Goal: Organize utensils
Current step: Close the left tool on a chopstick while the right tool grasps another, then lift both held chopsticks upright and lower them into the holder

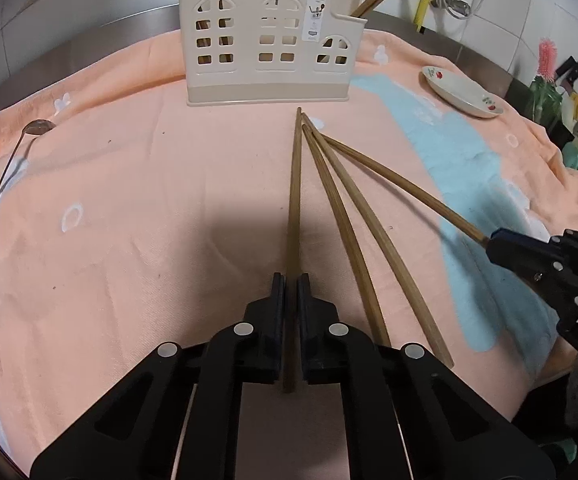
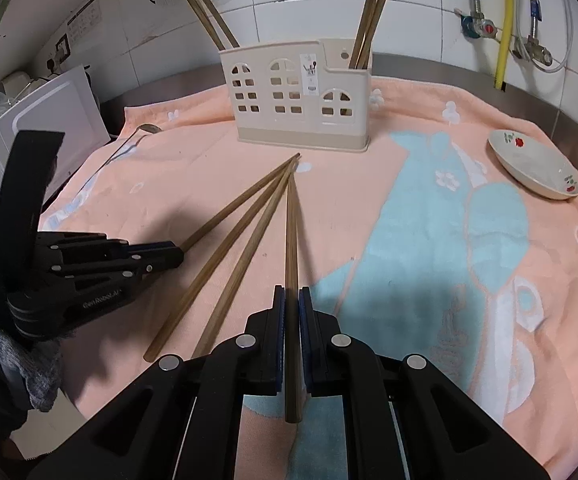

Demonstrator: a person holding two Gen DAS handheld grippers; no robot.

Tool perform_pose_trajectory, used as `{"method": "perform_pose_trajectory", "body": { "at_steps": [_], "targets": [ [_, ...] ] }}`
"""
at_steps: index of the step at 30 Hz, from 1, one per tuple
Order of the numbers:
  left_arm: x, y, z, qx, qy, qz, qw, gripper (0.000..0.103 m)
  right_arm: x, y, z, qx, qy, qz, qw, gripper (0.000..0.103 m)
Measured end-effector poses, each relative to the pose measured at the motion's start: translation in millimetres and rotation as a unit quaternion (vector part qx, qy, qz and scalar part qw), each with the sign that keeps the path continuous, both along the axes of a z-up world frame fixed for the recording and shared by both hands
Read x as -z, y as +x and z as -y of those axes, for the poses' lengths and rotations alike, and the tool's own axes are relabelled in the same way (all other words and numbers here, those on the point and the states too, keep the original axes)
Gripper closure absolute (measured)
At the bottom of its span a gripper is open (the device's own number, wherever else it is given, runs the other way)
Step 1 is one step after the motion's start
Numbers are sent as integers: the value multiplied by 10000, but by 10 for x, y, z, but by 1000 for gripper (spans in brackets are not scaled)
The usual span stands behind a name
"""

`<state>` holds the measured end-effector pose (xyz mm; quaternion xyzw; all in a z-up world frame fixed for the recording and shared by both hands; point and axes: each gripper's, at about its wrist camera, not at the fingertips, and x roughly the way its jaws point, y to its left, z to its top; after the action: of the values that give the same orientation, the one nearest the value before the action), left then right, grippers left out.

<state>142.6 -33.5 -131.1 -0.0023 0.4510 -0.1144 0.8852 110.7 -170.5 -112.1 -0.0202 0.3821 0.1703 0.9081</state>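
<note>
Each tool, left [image 1: 291, 280] and right [image 2: 291, 292], clamps one chopstick [image 1: 295, 200] pointing toward the holder [image 1: 267, 40].

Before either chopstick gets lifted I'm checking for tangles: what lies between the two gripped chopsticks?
Two loose chopsticks lie on the towel between them, tips converging near the holder; both views show it.

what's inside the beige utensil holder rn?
Utensil holder: chopsticks stand in its left end and in its right end. Nothing rises from the middle. The lower ends and the holder's floor are hidden by its wall, so small items inside can't be ruled out.
</note>
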Motion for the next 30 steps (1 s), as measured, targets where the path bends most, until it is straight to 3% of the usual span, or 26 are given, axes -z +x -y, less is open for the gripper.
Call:
{"method": "perform_pose_trajectory", "body": {
  "at_steps": [8, 20, 30],
  "targets": [
    [-206, -66, -27, 27, -157, 221, 9996, 98, -242, -44, 1, -46, 11, 284, 9996, 96],
    [-856, -194, -91, 32, -268, 971, 9949, 98, -766, 31, -42, -188, 43, 790, 9967, 96],
    [-1238, -110, -157, 116, -234, 1330, 9908, 98, -1129, 276, -147, -375, -126, 941, 9948, 96]
  ]
}}
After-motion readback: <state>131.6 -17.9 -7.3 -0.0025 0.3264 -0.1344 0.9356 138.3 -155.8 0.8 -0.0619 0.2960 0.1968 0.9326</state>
